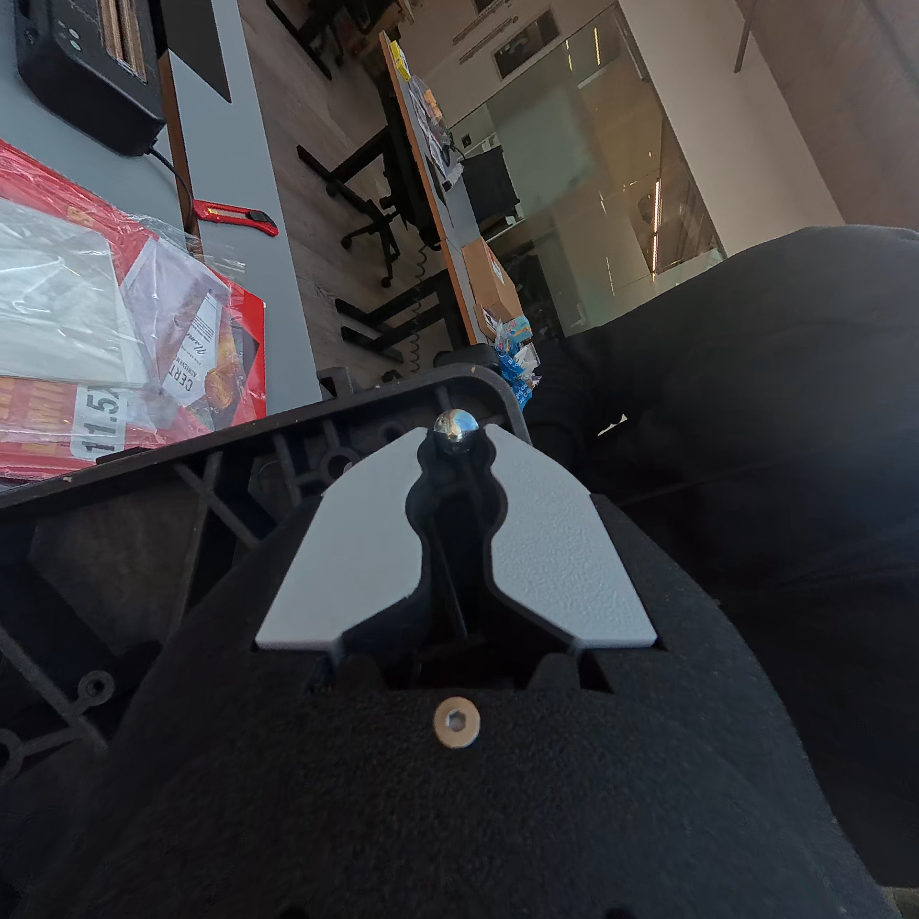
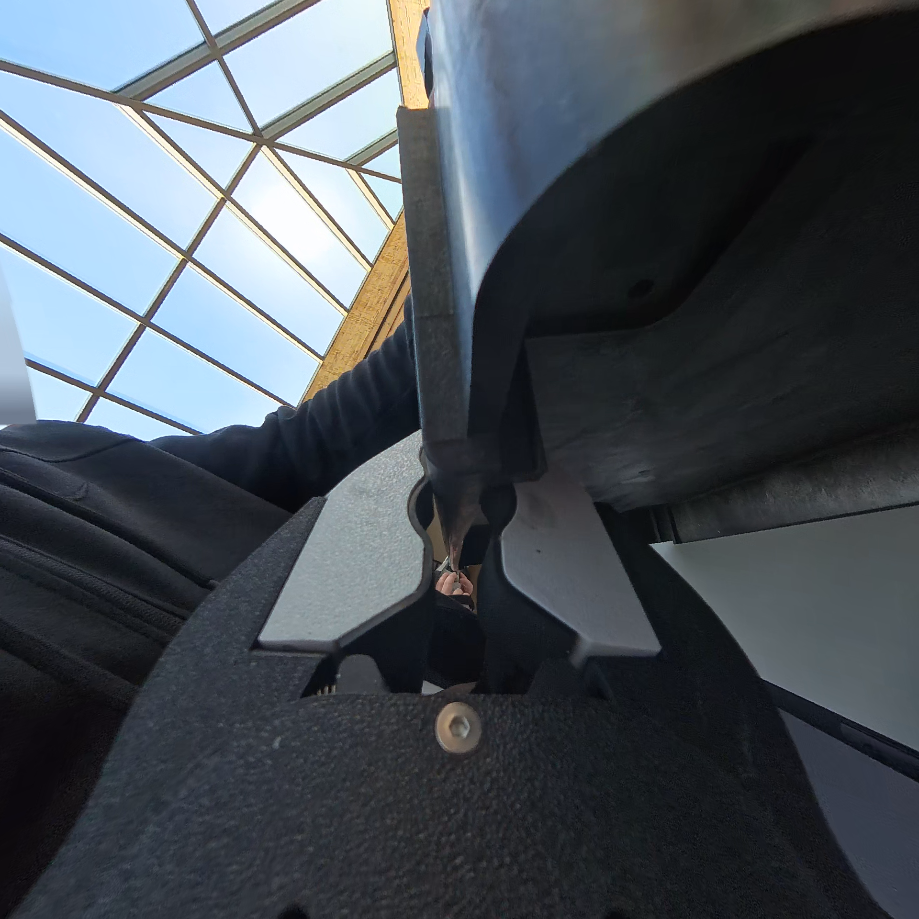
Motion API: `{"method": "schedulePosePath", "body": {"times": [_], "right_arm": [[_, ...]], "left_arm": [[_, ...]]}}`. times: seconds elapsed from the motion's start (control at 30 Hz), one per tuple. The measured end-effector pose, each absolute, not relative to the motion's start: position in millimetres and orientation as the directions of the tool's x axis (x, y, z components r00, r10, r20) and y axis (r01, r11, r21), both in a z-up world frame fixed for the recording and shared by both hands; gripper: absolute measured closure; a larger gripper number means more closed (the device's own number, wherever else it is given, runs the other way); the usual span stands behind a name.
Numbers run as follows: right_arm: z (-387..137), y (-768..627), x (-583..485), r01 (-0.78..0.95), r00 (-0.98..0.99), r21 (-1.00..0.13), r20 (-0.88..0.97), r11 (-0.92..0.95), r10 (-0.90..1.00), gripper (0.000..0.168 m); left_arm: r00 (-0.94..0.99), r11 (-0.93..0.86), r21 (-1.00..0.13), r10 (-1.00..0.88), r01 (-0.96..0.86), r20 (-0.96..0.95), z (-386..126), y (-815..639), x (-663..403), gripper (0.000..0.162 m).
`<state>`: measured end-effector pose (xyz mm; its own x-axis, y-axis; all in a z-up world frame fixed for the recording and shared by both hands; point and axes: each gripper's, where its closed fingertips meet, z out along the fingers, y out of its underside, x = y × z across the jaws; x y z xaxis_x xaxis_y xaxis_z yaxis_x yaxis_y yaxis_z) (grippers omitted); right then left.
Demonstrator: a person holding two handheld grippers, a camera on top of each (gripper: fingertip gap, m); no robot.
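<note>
1. Lying at the left edge of the left wrist view, a red shrink-wrapped package [image 1: 124, 318] sits on the grey table [image 1: 278, 278], a red utility knife [image 1: 233, 215] just beyond it.
2. The left gripper [image 1: 455, 447] is clamped narrowly on a chrome-headed bolt [image 1: 455, 426] over a ribbed black plastic panel [image 1: 149, 502] (its underside, seemingly).
3. The right gripper [image 2: 460, 502] pinches that dark part's thin edge [image 2: 437, 278].
4. Risk, as I judge it: the smooth bolt head could slip out if the panel tilts.

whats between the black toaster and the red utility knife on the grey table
In the left wrist view, only bare grey table and the black cord running from the toaster toward the utility knife.
</note>
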<state>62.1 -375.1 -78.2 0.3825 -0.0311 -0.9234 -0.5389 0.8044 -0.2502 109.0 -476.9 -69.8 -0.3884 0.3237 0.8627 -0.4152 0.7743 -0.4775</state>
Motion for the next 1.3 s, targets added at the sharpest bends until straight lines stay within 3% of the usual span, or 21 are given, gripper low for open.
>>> {"method": "schedulePosePath", "body": {"times": [0.77,1.03,1.3], "right_arm": [[-76.3,-375.6,64.9,-0.543,0.389,-0.250,-0.921,0.802,-0.024,0.153],[-75.7,-375.5,65.8,-0.543,0.389,-0.252,-0.921,0.801,-0.026,0.154],[-75.5,-375.8,66.2,-0.542,0.393,-0.253,-0.919,0.801,-0.025,0.153]], "left_arm": [[-0.418,0.734,-0.492,0.306,-0.468,0.855,-66.0,-476.2,124.1,0.140],[-0.454,0.728,-0.507,0.297,-0.462,0.840,-67.3,-482.5,124.2,0.157],[-0.487,0.733,-0.512,0.279,-0.448,0.827,-69.1,-483.7,127.2,0.151]]}}
